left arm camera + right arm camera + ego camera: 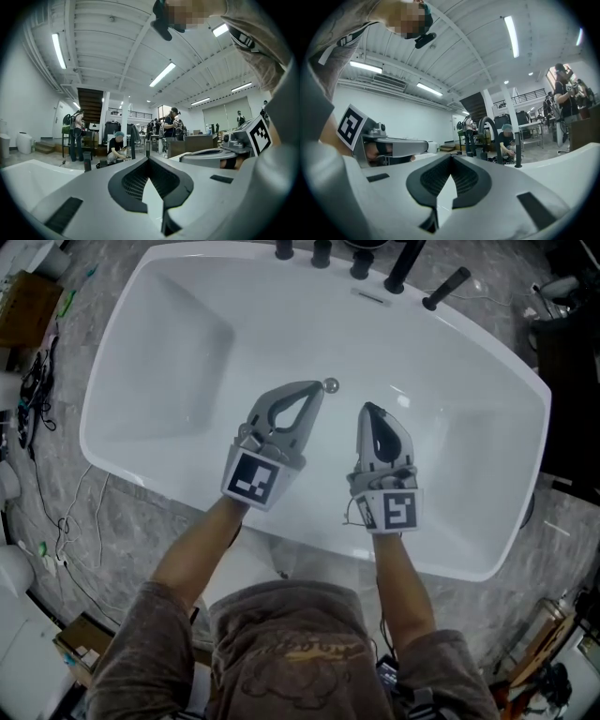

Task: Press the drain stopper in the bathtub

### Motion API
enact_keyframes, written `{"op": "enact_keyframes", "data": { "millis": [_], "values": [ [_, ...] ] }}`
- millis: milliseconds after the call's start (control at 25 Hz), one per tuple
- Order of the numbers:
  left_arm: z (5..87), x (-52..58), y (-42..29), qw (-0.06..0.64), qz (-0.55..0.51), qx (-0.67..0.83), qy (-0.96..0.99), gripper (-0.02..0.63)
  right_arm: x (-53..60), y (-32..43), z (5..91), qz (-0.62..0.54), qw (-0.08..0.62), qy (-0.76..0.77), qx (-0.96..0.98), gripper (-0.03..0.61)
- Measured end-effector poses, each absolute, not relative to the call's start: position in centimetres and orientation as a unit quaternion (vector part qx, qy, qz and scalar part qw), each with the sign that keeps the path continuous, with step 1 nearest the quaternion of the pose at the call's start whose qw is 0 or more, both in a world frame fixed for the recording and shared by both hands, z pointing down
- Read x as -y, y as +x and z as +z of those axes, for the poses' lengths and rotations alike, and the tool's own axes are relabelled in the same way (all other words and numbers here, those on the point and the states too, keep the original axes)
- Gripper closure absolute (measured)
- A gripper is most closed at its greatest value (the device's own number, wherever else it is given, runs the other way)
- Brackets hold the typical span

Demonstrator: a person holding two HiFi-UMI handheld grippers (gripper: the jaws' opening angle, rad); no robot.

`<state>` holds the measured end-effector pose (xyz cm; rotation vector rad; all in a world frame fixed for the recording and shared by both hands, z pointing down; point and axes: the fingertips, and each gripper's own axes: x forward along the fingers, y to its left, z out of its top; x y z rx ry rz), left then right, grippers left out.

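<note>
Looking down through the head view, left to right: loose cables [37, 395] lie on the grey floor [122, 521] at the far left, beside the white bathtub [187, 343], which fills most of the view.

Your left gripper [317, 388] hangs over the tub's middle and points away from you toward the far rim. Its jaws are closed tip to tip with nothing between them. In the left gripper view the left gripper [149, 158] has its two dark pads meeting at the front, with only a diamond-shaped gap behind them showing the white tub.

The drain stopper [330, 384], a small round chrome cap, sits on the tub floor just right of that tip. From above the two look very close. You cannot tell from these views whether they touch.

Your right gripper [367, 409] is held further right, roughly parallel to the left one. Its tip is a little nearer to you and clearly apart from the stopper. Its jaws are likewise closed on nothing, and the right gripper view shows the right gripper [451, 157] with pads together at the tip.

A row of black fittings [362, 263] stands along the far rim, toward the right. A curved black spout [487, 129] rises beyond the jaws in the right gripper view.
</note>
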<state>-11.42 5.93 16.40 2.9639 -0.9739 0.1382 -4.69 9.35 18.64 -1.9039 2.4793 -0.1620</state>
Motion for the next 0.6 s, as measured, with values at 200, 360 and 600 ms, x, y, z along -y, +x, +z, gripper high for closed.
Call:
{"op": "enact_keyframes", "data": {
  "millis": [200,360,600],
  "values": [
    [19.3,-4.6,-10.5,0.006,0.049,0.298,0.953,0.615,-7.8,-4.4,21.5,-0.057,0.01,-0.61,-0.791,0.58],
    [21.5,-3.7,-10.0,0.007,0.051,0.291,0.955,0.615,-6.9,-4.3,23.5,-0.059,0.011,-0.611,-0.789,0.58],
    [24.5,-2.4,-9.1,0.018,0.048,0.283,0.958,0.615,-5.8,-3.6,26.8,-0.062,0.008,-0.614,-0.787,0.58]
  ]
}}
